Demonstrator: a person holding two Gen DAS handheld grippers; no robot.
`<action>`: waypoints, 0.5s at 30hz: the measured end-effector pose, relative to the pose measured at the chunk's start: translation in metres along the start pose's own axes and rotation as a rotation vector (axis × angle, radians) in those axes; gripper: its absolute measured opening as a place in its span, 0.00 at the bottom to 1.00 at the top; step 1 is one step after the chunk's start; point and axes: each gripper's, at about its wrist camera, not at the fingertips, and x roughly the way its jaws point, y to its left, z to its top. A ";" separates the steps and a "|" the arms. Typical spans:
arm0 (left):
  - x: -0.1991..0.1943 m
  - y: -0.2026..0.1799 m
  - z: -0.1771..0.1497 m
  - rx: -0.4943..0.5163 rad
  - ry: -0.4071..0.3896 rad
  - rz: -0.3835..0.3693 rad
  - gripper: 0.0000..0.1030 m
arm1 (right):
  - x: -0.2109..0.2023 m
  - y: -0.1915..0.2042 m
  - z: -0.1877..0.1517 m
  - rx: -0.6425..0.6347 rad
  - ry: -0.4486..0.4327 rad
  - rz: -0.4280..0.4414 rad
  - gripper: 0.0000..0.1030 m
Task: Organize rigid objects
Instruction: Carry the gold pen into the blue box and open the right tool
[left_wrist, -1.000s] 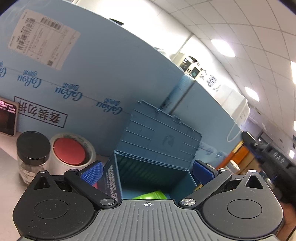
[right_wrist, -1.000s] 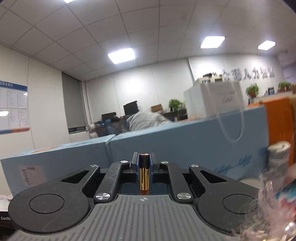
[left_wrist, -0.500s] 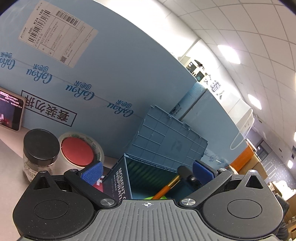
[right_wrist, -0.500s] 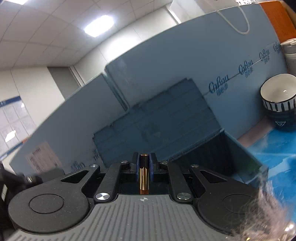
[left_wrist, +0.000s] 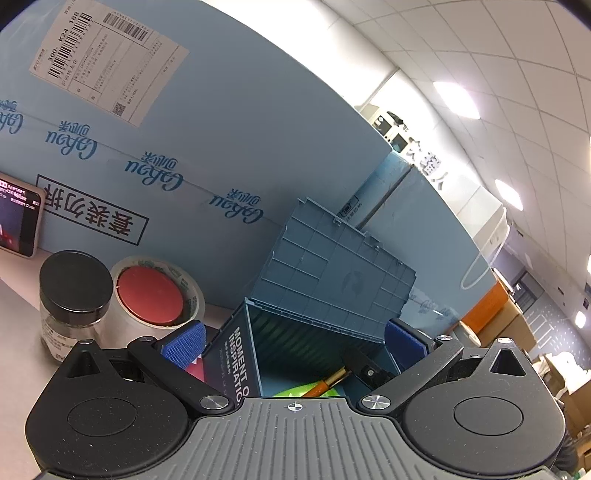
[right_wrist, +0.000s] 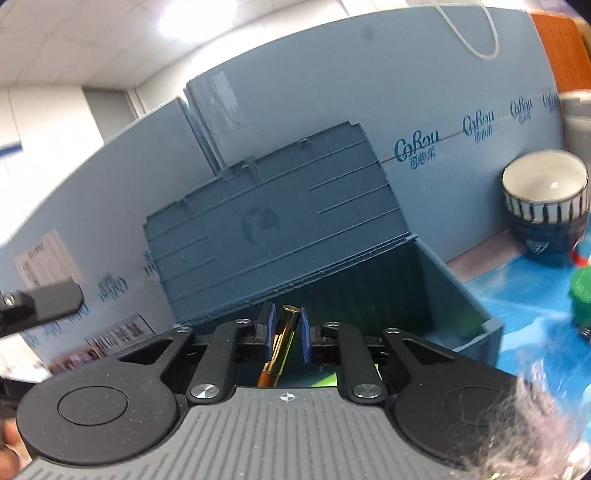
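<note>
While the right tool (right_wrist: 287, 334) hangs over the open blue storage box (right_wrist: 461, 295), its blue pads have just been parting; the gold-capped orange pen (right_wrist: 282, 343) leans between them, tip down into the box, right pad clear of it. Left tool (left_wrist: 293, 338) is wide apart, empty, straddling the box's near wall. Lid (left_wrist: 332, 273) stands raised. Black-capped jar (left_wrist: 74, 295) and tape roll (left_wrist: 155, 295) sit left on the desk (left_wrist: 18, 295).

phone (left_wrist: 18, 218) leaning on blue cartons (left_wrist: 221, 122).
</note>
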 end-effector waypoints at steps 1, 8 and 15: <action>0.001 0.000 0.000 0.001 0.004 -0.002 1.00 | -0.001 0.000 0.000 -0.010 0.005 -0.003 0.14; 0.003 -0.001 -0.001 0.006 0.015 -0.010 1.00 | -0.006 0.002 -0.003 -0.087 0.010 -0.039 0.17; 0.003 -0.001 -0.002 0.005 0.017 -0.019 1.00 | -0.009 0.003 -0.001 -0.130 0.023 -0.033 0.34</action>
